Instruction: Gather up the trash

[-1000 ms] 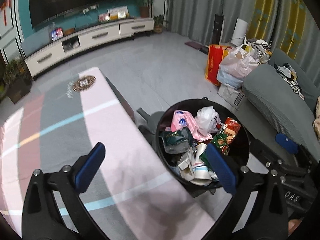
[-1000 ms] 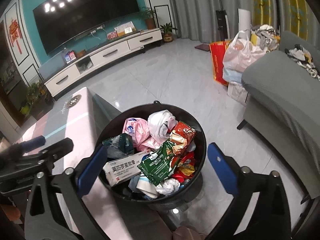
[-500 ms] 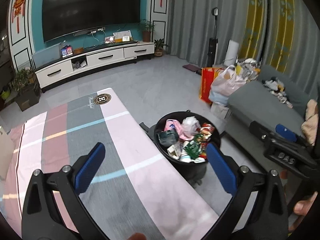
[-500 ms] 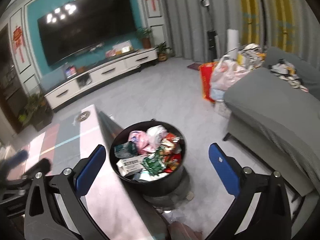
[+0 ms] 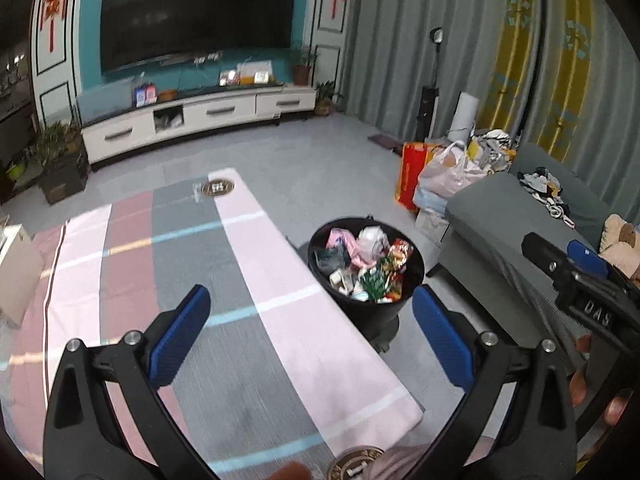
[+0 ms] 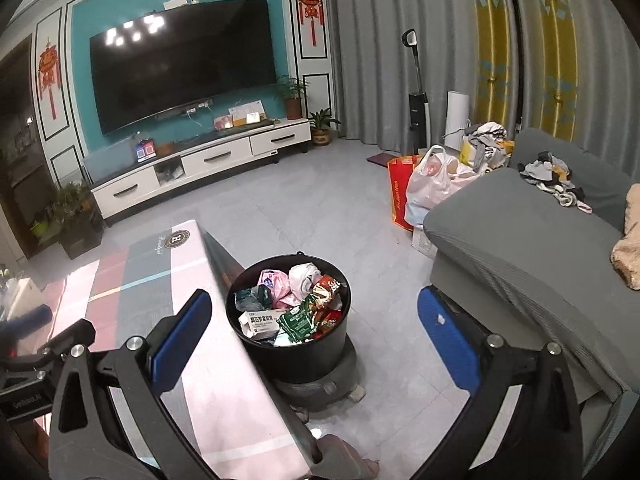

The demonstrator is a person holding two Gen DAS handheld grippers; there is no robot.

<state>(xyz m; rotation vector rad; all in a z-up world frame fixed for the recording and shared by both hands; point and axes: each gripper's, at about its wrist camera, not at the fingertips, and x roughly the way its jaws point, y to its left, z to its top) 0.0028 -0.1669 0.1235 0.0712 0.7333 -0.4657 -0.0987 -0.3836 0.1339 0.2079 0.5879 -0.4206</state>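
Crinkly wrappers fill the black bin: light, soft, best pinched at an edge; both claws gape wide, empty.

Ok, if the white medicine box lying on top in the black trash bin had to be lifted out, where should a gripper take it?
Judging from the right wrist view, take the white medicine box across its narrow width, coming straight down from above. It lies flat on top of the trash, long faces exposed, and the black trash bin wall blocks any sideways approach. The green snack bag overlaps its right end, so grip toward the left.
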